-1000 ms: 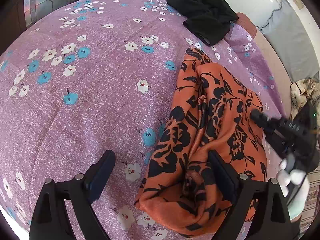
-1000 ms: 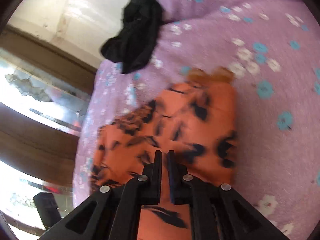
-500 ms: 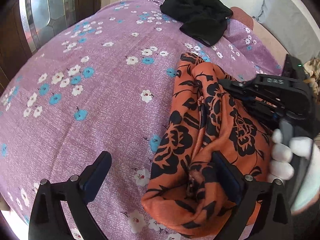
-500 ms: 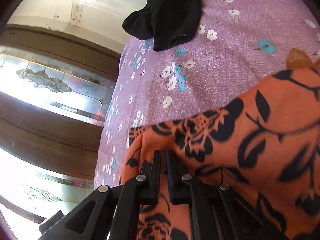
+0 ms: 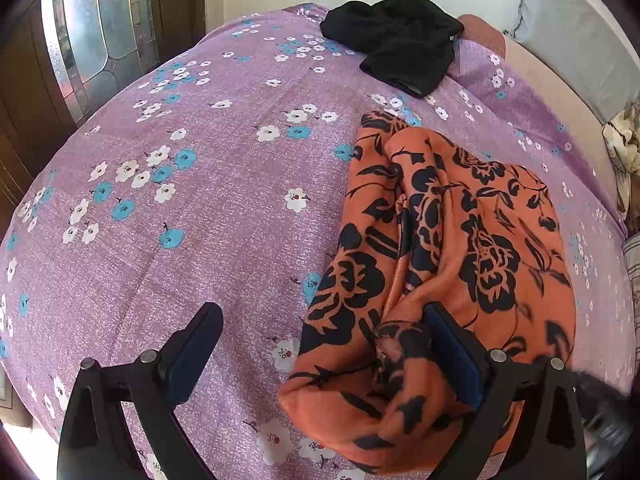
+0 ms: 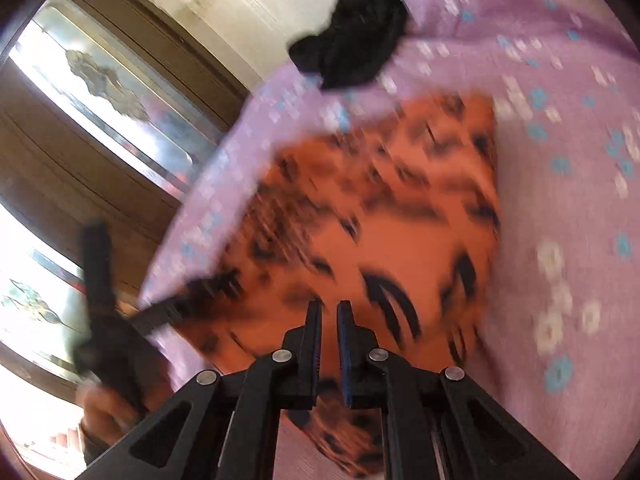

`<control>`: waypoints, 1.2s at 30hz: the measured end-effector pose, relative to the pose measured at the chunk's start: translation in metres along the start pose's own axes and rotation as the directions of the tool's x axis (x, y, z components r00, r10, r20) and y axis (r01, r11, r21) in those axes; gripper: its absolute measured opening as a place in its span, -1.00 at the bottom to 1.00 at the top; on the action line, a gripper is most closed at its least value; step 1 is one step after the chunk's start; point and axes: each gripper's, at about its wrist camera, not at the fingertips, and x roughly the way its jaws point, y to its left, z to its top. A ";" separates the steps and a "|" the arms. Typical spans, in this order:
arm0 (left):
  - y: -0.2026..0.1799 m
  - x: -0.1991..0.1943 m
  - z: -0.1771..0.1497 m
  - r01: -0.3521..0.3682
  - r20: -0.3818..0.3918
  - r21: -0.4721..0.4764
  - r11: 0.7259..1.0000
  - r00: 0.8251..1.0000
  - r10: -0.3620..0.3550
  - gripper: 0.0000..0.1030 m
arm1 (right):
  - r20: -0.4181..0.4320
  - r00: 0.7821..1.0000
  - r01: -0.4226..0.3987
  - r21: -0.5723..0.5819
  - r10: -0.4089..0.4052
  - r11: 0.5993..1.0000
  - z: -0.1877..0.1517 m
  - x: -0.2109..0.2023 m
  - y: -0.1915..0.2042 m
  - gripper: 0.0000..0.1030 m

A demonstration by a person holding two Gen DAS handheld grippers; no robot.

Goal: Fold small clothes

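Observation:
An orange garment with black flowers point(image 5: 448, 256) lies bunched and partly folded on the purple flowered bedspread point(image 5: 200, 208). My left gripper point(image 5: 320, 340) is open at its near corner; the right finger point(image 5: 452, 352) presses into the cloth, the left finger point(image 5: 192, 344) is over bare bedspread. In the blurred right wrist view the same garment point(image 6: 380, 216) lies below my right gripper point(image 6: 329, 312), whose fingers stand nearly together with a thin gap and nothing between them. The left gripper shows there at the left point(image 6: 104, 300).
A black garment point(image 5: 400, 40) lies crumpled at the far end of the bed, also in the right wrist view point(image 6: 352, 36). A wooden door with patterned glass point(image 5: 92, 40) stands left of the bed. A patterned cloth point(image 5: 624, 152) lies off the bed's right edge.
My right gripper has pulled back and up off the orange garment and left the left wrist view. The garment stays bunched. The left gripper holds its place.

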 end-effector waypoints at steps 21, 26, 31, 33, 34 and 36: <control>-0.010 0.015 -0.006 0.002 -0.019 0.027 1.000 1.000 -0.002 1.00 | 0.245 0.968 0.100 -0.170 -0.057 0.980 -0.033 -0.005 0.003 -0.92; -0.021 0.016 -0.010 -0.038 0.010 0.060 0.997 0.999 0.038 1.00 | 0.250 0.966 0.115 -0.175 -0.069 0.978 -0.034 -0.005 0.005 -0.92; -0.023 0.014 -0.015 -0.068 0.026 0.013 0.998 0.997 0.068 1.00 | 0.251 0.966 0.110 -0.171 -0.064 0.979 -0.034 -0.006 0.005 -0.92; -0.029 0.011 -0.019 -0.111 0.040 0.007 0.994 0.993 0.111 1.00 | 0.252 0.966 0.109 -0.171 -0.064 0.979 -0.034 -0.006 0.005 -0.92; -0.033 0.010 -0.020 -0.140 0.050 0.019 0.990 0.989 0.139 1.00 | 0.252 0.966 0.109 -0.170 -0.063 0.979 -0.034 -0.006 0.004 -0.92; -0.041 0.008 -0.022 -0.195 0.067 0.052 0.980 0.979 0.191 1.00 | 0.255 0.965 0.107 -0.171 -0.061 0.980 -0.034 -0.006 0.003 -0.92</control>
